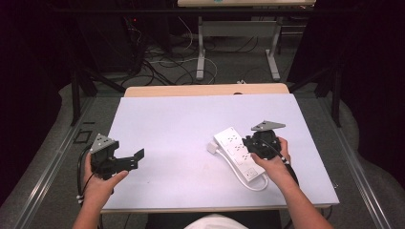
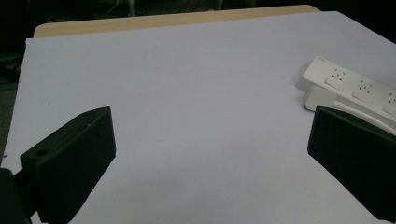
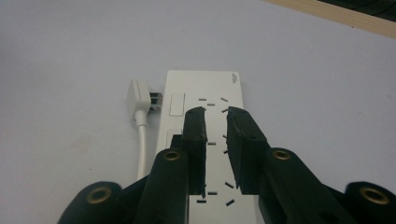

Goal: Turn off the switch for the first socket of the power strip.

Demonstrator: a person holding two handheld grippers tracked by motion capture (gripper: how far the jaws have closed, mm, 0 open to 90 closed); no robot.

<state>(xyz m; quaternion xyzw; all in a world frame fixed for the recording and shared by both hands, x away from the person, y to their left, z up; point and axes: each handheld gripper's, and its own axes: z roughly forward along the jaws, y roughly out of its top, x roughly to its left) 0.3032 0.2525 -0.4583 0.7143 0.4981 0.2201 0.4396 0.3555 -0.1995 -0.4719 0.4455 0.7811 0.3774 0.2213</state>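
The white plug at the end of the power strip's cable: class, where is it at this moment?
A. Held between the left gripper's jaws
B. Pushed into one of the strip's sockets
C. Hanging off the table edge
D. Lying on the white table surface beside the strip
D: the plug lies on the table next to the power strip, prongs toward its side, in no socket.

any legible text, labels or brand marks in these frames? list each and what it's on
None can be read.
A small dark printed mark sits at the far corner of the white power strip in the right gripper view: too small and blurred to read.
The strip's sockets and switches carry no readable lettering; neither does its plug.
The left gripper and right gripper show no markings.
The white table cover is blank.
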